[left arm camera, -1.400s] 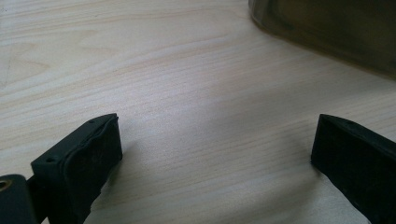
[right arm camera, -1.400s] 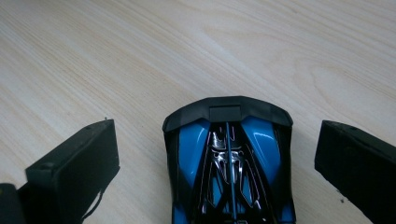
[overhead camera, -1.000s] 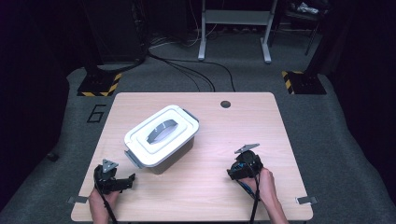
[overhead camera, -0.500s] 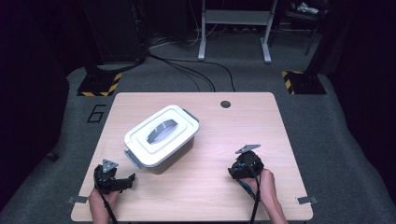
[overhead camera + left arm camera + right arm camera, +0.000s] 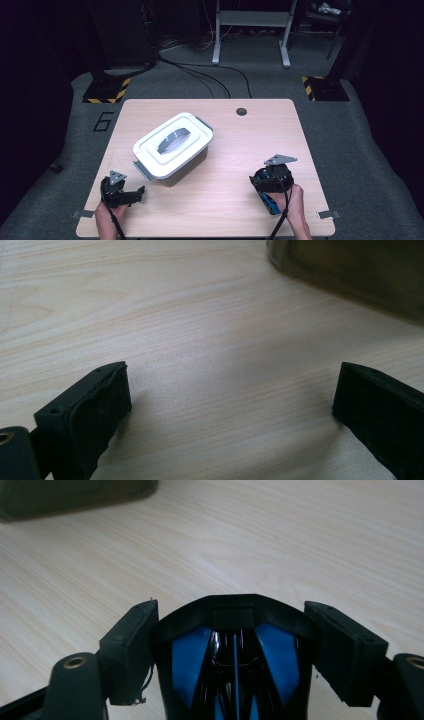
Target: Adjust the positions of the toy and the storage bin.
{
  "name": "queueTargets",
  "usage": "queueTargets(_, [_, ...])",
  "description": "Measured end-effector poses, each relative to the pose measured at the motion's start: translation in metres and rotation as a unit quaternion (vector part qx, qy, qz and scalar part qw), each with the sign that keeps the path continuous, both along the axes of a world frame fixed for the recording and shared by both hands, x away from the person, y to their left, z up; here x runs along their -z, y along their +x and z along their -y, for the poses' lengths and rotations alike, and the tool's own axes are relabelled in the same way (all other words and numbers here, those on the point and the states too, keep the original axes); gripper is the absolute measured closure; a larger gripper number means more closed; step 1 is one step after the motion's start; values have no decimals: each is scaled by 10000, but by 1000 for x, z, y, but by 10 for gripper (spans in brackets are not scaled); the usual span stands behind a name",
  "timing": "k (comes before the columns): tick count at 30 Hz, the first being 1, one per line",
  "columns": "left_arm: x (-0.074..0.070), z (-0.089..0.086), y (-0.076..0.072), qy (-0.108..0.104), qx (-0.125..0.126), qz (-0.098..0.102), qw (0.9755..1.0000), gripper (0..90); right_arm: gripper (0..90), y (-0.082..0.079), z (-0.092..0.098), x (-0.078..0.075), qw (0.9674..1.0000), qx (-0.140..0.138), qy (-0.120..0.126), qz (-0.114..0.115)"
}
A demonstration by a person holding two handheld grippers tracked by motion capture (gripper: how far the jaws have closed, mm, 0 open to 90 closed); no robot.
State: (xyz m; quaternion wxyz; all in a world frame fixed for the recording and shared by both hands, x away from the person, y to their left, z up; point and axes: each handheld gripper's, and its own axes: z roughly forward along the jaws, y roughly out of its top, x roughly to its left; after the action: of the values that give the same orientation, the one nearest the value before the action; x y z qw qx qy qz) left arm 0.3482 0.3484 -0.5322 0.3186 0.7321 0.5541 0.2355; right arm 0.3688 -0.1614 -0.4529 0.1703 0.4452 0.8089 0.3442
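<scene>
A white-lidded storage box with a grey handle and grey latches sits left of the table's middle. My right gripper is near the front right of the table. Its jaws have just been closing and now rest against both sides of a black and blue object. In the right gripper view that object sits between the pads of the right gripper, slightly above the wood. My left gripper stands open at the front left, pointing toward the box. Its jaws have bare tabletop between them.
The wooden table has a round cable hole at its far edge. The box's dark lower wall is close ahead of the left gripper and shows in the right gripper view too. Stands and cables sit on the floor beyond.
The right gripper has risen a little off the table and shifted slightly with the black and blue object between its jaws. The left gripper and the box have not moved.
</scene>
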Motion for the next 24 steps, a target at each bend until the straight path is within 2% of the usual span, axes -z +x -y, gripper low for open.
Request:
queueTargets(7, [0,0,0,1,3,-11,10000,21,242,-12,10,-19,9990,107,228,359])
queueTargets(11, [0,0,0,5,-10,12,10000,21,243,-18,15,-26,9979,180,273,557])
queueTargets(18, [0,0,0,2,5,-13,10000,21,242,-24,24,-38,9959,305,306,800])
queueTargets(24, [0,0,0,-1,-2,1,10000,21,243,-28,39,-47,9941,494,298,913])
